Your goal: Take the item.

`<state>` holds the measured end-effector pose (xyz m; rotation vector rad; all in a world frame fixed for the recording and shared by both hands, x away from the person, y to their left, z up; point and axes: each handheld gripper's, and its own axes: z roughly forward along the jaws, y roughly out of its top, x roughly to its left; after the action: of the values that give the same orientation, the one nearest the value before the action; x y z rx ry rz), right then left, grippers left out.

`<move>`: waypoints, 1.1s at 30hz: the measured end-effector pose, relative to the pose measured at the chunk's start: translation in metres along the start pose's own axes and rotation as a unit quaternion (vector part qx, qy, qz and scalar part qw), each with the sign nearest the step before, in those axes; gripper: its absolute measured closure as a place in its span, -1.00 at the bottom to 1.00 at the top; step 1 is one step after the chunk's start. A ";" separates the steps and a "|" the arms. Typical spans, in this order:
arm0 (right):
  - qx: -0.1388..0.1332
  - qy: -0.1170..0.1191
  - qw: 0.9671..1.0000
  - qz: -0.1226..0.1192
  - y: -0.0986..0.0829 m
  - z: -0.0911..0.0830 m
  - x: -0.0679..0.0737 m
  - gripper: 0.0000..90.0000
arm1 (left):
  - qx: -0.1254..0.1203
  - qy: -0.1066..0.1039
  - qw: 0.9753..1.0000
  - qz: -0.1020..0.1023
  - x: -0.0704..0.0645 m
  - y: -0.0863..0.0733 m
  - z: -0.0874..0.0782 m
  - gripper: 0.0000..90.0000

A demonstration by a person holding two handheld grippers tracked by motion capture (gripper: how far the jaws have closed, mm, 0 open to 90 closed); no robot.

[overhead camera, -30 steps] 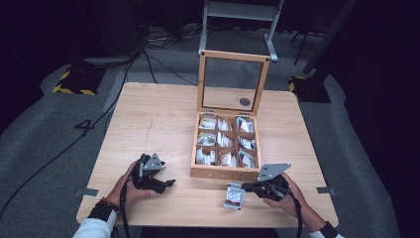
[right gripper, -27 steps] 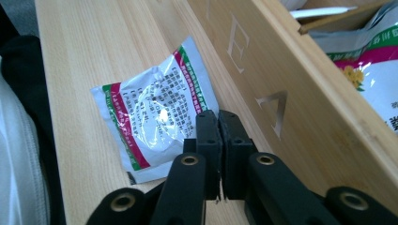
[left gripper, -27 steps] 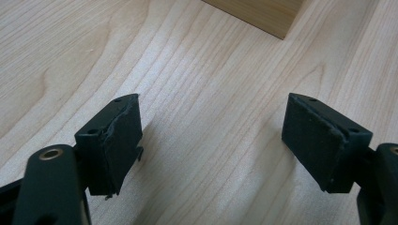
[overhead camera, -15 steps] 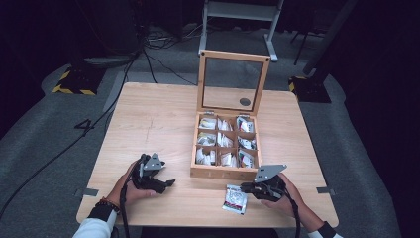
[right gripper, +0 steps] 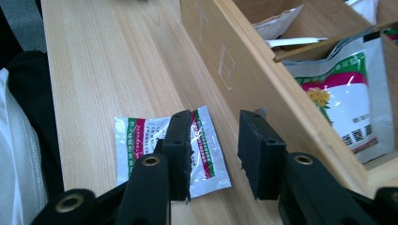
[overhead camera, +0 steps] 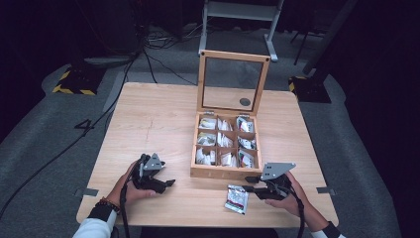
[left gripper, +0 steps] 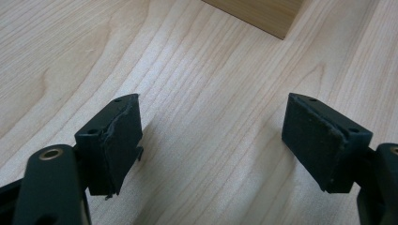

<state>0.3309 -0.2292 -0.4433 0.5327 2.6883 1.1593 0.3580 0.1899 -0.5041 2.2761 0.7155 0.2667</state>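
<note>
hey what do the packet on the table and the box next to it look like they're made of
Packet: seemingly foil or plastic film; glossy silver surface with red, green and white print, slightly crinkled edges. Box: light wood with visible grain, matte finish, letters cut into its front wall; its upright lid frames a clear pane, glass or acrylic.

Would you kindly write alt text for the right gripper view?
The right gripper, its black jaws open, hangs over a flat silver foil packet with red and green print on the light wooden table, beside a compartmented wooden box holding similar packets.

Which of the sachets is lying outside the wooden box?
The sachet flat on the table, in front of the box beside the right gripper; the others sit in the box's compartments.
</note>
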 end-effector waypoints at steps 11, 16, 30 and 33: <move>-0.035 -0.020 0.999 0.001 0.007 -0.024 -0.007 0.29 | 0.000 0.001 1.000 -0.001 0.000 0.000 0.000 -0.54; -0.048 -0.042 0.998 0.009 0.009 -0.031 -0.014 0.16 | 0.002 0.006 1.000 -0.005 -0.001 0.002 0.001 -0.56; -0.082 -0.131 0.986 0.059 0.007 -0.047 -0.052 -0.23 | 0.013 0.016 1.000 -0.014 0.002 0.010 -0.001 -0.61; -0.082 -0.136 0.985 0.066 0.007 -0.048 -0.061 -0.26 | 0.010 0.018 1.000 -0.019 0.004 0.015 -0.004 -0.61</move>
<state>0.3750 -0.2799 -0.4047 0.7886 2.3349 1.2274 0.3667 0.1854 -0.4909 2.2797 0.7816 0.2852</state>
